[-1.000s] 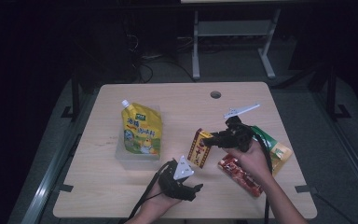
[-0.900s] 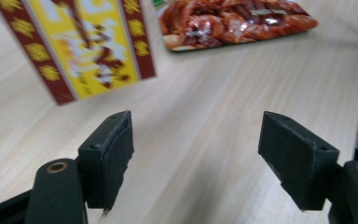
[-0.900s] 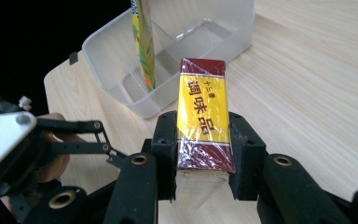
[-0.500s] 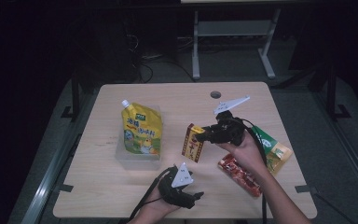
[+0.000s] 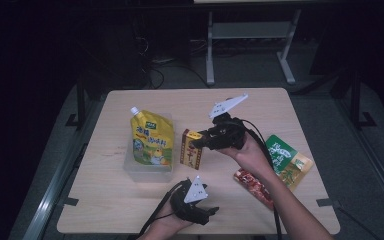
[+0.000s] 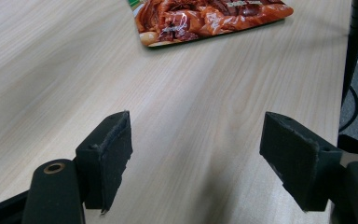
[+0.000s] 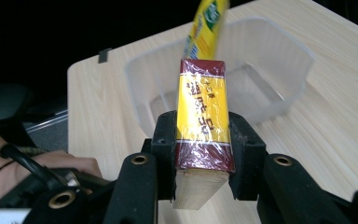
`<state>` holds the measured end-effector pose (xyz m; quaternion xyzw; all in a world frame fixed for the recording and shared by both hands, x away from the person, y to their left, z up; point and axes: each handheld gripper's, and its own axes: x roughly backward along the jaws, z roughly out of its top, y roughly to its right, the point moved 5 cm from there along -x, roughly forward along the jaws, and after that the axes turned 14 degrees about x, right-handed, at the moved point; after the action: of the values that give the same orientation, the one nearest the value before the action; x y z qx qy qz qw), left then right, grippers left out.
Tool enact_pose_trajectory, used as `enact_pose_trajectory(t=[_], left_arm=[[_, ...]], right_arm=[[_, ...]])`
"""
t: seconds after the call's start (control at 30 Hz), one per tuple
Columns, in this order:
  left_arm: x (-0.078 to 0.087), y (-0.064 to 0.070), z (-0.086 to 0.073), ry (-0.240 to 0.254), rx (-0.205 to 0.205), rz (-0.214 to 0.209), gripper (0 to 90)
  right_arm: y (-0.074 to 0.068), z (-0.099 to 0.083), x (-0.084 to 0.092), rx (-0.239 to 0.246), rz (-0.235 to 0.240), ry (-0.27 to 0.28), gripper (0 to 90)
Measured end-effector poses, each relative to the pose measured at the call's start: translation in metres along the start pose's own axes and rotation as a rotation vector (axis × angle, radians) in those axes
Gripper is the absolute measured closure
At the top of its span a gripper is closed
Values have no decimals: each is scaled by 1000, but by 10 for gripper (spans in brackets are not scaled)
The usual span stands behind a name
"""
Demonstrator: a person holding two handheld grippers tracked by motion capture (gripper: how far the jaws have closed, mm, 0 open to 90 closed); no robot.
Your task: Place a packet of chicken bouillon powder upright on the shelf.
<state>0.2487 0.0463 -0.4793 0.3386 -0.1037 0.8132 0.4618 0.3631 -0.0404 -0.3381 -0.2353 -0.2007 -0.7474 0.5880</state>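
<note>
The right gripper (image 5: 200, 141) pinches the yellow-and-maroon box (image 5: 191, 149), held lengthwise along its jaws. The clear tub (image 5: 147, 172) lies just beyond, toward the tabletop's left edge. The left gripper (image 5: 207, 212) rests spread, empty, at the near edge.

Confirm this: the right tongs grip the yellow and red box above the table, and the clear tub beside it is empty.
Not empty. The high view shows a yellow pouch standing in the clear tub. The rest holds: the right tongs grip the yellow and red box above the table.
</note>
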Motion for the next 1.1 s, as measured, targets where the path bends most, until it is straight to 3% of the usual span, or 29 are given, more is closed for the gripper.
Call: enact_pose_trajectory(t=[0.4,1.1], left_arm=[[0,-1,0,11,5,-5,243],[3,0,-1,33,19,-25,240]], right_arm=[[-9,33,-13,96,37,14,673],[-21,71,-48,172,111,18,673]])
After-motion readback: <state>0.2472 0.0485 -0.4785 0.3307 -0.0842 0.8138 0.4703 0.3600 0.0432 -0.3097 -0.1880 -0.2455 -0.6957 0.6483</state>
